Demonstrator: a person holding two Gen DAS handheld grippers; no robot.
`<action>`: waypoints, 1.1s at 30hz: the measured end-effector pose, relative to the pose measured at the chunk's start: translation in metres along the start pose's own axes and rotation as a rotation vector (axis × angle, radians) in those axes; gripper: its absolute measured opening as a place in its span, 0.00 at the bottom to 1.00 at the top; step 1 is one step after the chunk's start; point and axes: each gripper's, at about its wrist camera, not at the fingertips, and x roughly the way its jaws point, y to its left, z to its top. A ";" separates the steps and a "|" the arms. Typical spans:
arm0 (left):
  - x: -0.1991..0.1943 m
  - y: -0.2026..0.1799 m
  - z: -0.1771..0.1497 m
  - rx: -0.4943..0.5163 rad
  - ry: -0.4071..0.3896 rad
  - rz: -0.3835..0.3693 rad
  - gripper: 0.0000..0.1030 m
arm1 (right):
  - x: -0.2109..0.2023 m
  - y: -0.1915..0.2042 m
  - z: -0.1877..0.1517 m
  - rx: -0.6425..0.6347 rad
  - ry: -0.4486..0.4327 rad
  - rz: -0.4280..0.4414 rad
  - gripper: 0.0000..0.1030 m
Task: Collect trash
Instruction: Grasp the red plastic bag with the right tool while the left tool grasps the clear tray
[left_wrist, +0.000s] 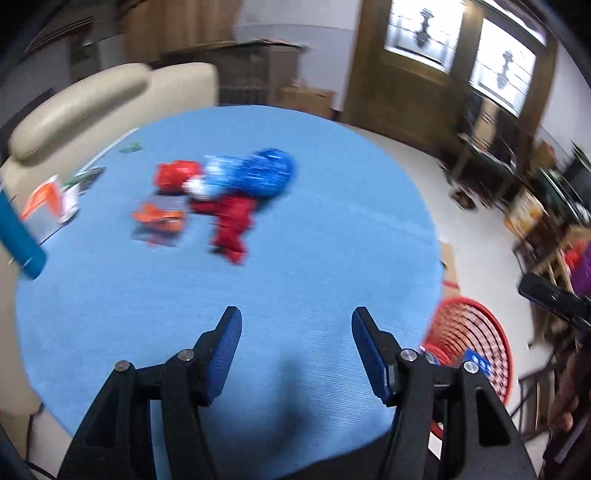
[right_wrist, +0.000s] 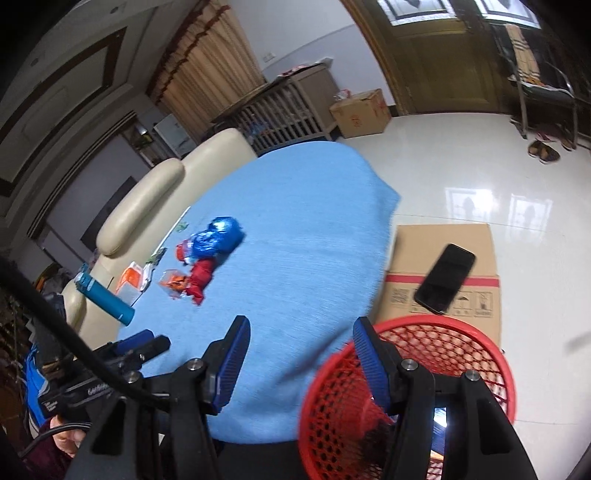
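Crumpled wrappers lie on the round blue table (left_wrist: 295, 258): a blue foil wrapper (left_wrist: 258, 175), a red wrapper (left_wrist: 175, 177), a dark red wrapper (left_wrist: 232, 229) and an orange packet (left_wrist: 159, 218). The blue foil wrapper (right_wrist: 218, 238) and dark red wrapper (right_wrist: 199, 278) also show in the right wrist view. My left gripper (left_wrist: 296, 325) is open and empty above the near table. My right gripper (right_wrist: 301, 332) is open and empty over the table edge and the red mesh basket (right_wrist: 461, 354), which stands on the floor beside the table.
A teal bottle (right_wrist: 105, 295) and an orange-white carton (left_wrist: 48, 201) lie at the table's left. A cream sofa (right_wrist: 147, 199) is behind. A cardboard box (right_wrist: 443, 273) with a black phone (right_wrist: 445, 278) on it sits by the basket.
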 end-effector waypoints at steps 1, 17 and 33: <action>-0.001 0.010 0.000 -0.019 -0.008 0.015 0.61 | 0.004 0.007 0.002 -0.011 0.003 0.007 0.60; 0.001 0.137 -0.021 -0.189 -0.029 0.242 0.61 | 0.073 0.095 0.021 -0.148 0.099 0.089 0.60; 0.036 0.206 0.006 -0.294 0.023 0.217 0.61 | 0.215 0.151 0.044 -0.085 0.294 0.136 0.60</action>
